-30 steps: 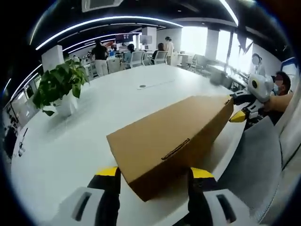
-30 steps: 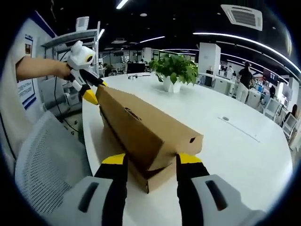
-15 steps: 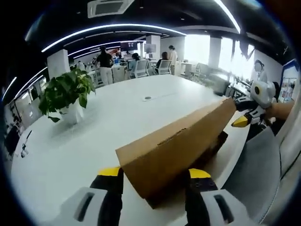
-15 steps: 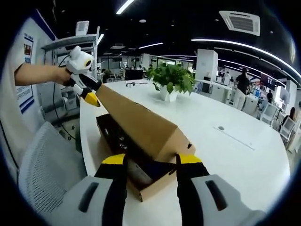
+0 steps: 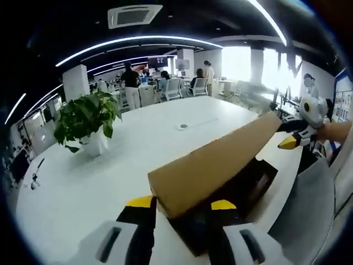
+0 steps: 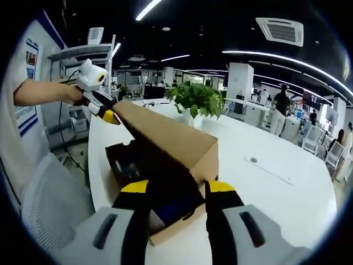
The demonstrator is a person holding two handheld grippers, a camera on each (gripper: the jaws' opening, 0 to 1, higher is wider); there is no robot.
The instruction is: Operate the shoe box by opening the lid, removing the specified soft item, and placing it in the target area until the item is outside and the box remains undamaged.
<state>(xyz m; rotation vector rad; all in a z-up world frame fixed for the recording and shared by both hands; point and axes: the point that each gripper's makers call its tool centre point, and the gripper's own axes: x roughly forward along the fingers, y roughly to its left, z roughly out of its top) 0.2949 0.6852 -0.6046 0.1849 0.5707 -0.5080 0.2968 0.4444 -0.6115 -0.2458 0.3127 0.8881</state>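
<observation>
— Listing the shoe box (image 6: 165,234) first: where does it stand?
— Item 1, brown cardboard, on the white table (image 6: 265,193), close to the edge by the grey mesh chair (image 6: 49,204). Its lid (image 6: 171,138) is tilted up along one long side, and the inside is open to the right gripper view.

— Contents?
— Item 2, dark contents (image 6: 165,204) lying inside the box, with a blue patch near the front wall. Too dim to name; I cannot tell which part is the soft item. Nothing from the box lies out on the table.

— Left gripper (image 5: 182,203)?
— Item 3. In its own view the two yellow-tipped jaws stand apart with the near end of the lid (image 5: 215,165) between them. Whether they press on the cardboard cannot be told. In the right gripper view it sits at the lid's far corner (image 6: 105,113), held by a hand (image 6: 71,94).

— Right gripper (image 6: 177,189)?
— Item 4. Jaws apart, one on each side of the lid's near corner, above the box opening; grip cannot be told. In the left gripper view its yellow tip (image 5: 292,141) touches the far corner of the lid.

— Surroundings?
— Item 5, potted plant (image 5: 88,118) in a white pot, on the table well apart from the box. Item 6, people (image 5: 132,85) standing and seated beyond the far end of the table.
</observation>
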